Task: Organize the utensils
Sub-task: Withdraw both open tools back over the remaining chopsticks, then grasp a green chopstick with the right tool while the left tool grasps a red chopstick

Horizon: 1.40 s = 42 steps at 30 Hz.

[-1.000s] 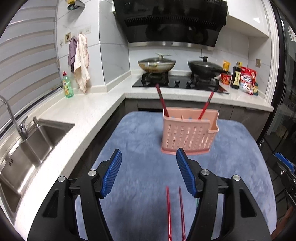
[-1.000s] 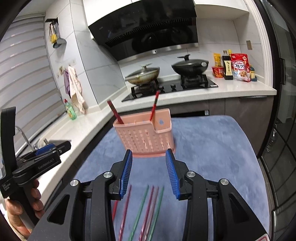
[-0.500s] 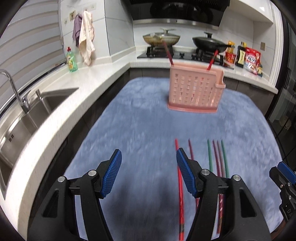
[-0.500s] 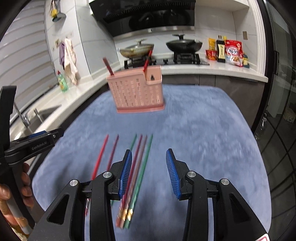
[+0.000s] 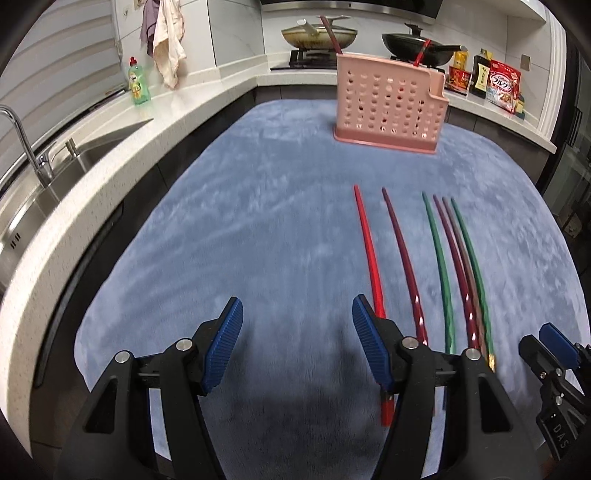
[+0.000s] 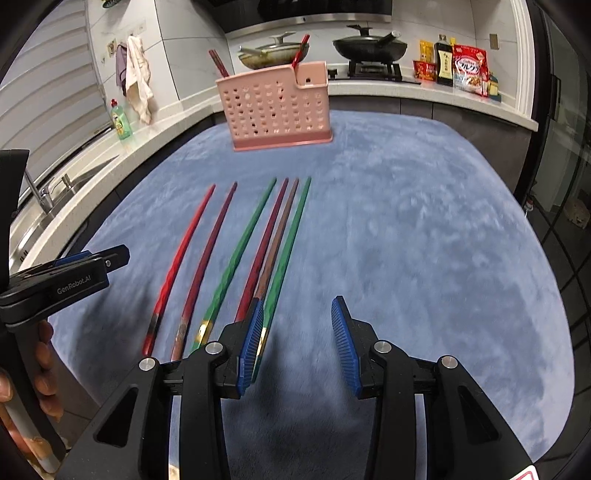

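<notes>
Six chopsticks side by side on a blue plush mat (image 5: pixel 258 229), tips toward a pink perforated utensil holder (image 6: pixel 275 109) standing upright at the mat's far end. From the left: bright red chopstick (image 6: pixel 183 256), dark red chopstick (image 6: pixel 208 254), then, a little apart, a close group of four, namely left green chopstick (image 6: pixel 242 251), maroon chopstick (image 6: pixel 264 243), brown chopstick (image 6: pixel 279 236) and right green chopstick (image 6: pixel 290 243). Two further red chopsticks (image 6: pixel 301 50) already upright in the holder, one at each end. Left gripper (image 5: pixel 297 345) above the near edge of the mat, fingers spread wide and holding nothing, right finger pad (image 5: pixel 369 347) over the handle end of the bright red chopstick. Right gripper (image 6: pixel 297 345) likewise spread and holding nothing, left finger pad (image 6: pixel 251 345) beside the handle end of the right green chopstick; contact not discernible. Behind the mat: white countertop (image 5: pixel 110 155) with sink (image 5: pixel 44 206), green dish-soap bottle (image 5: pixel 138 81), and two lidded pans (image 5: pixel 319 35) on the hob.
</notes>
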{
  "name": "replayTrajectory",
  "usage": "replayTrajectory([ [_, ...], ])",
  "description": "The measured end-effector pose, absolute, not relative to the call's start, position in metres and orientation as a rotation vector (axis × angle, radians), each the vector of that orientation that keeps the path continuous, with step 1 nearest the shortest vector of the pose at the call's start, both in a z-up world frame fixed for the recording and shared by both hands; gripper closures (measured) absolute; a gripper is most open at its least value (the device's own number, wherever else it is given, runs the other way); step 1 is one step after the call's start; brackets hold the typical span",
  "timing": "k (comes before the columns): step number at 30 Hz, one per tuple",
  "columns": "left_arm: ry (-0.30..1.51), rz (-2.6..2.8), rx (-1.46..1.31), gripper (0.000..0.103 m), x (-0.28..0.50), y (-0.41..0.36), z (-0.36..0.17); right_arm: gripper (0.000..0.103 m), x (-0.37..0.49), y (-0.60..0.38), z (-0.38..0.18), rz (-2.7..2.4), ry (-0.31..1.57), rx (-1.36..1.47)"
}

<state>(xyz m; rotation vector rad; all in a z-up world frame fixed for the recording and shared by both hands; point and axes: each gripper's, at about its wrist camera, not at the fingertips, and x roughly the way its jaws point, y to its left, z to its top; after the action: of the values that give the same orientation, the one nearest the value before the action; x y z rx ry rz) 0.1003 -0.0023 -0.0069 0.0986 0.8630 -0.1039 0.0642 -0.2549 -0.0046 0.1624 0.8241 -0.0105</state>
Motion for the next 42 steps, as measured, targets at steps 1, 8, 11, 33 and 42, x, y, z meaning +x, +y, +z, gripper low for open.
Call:
replayTrajectory([
  [1, 0.868, -0.108, 0.095, 0.044, 0.099, -0.002, -0.009, 0.065, 0.063, -0.254, -0.006, -0.008, 0.828, 0.166],
  [8, 0.887, -0.118, 0.079, 0.043, 0.093, 0.000, -0.018, 0.065, 0.059, -0.246, -0.018, 0.000, 0.856, 0.162],
  [11, 0.886, -0.122, 0.074, 0.041, 0.091, 0.000, -0.019, 0.065, 0.060, -0.244, -0.020, 0.000, 0.859, 0.168],
  [33, 0.902, -0.174, 0.081, 0.037, 0.080, -0.013, -0.024, 0.065, 0.058, -0.243, -0.032, -0.005, 0.872, 0.152],
  [42, 0.917, -0.189, 0.085, 0.037, 0.076, -0.018, -0.028, 0.075, 0.058, -0.237, -0.036, -0.031, 0.868, 0.107],
])
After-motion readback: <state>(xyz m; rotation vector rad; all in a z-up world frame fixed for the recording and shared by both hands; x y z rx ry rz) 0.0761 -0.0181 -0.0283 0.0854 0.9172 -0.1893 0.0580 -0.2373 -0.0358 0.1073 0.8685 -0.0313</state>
